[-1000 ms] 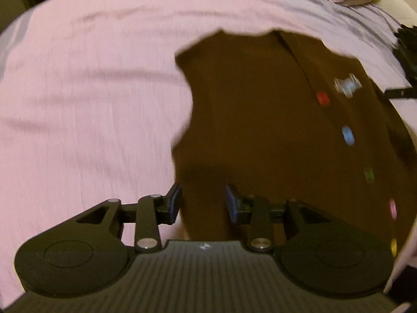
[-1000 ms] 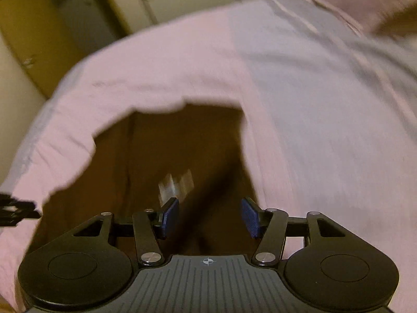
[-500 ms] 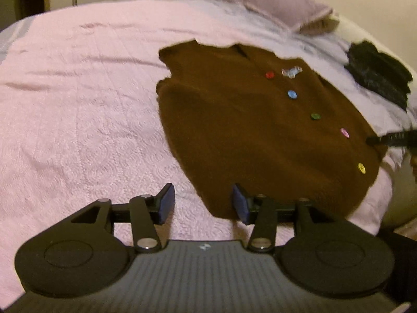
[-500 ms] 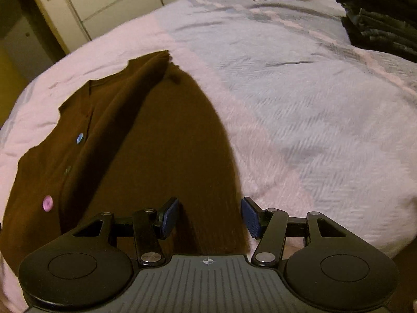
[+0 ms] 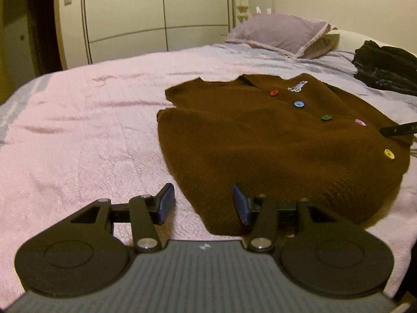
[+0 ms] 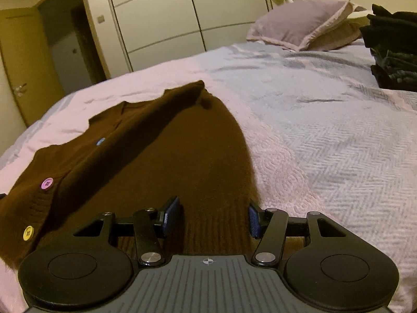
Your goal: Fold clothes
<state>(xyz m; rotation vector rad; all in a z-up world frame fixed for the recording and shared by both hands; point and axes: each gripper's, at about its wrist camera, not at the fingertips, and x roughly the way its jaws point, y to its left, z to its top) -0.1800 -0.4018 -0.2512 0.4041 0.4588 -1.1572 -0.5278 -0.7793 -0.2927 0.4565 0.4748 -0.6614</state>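
A brown cardigan with coloured buttons lies flat on the pink bedspread, collar toward the pillows. My left gripper is open at the cardigan's near-left hem corner. The corner lies between its blue pads, which do not press on it. In the right wrist view the cardigan shows a long diagonal fold down its front. My right gripper is open low over the ribbed hem at the near-right corner, with the cloth under its jaws. Its tip shows at the right edge of the left wrist view.
Lilac pillows lie at the head of the bed. A pile of dark folded clothes sits at the far right on the grey-blue cover. A white wardrobe and a doorway stand behind.
Both grippers have drawn back from close above the cardigan to its near hem, so the whole garment and room now show. The left jaws have widened.
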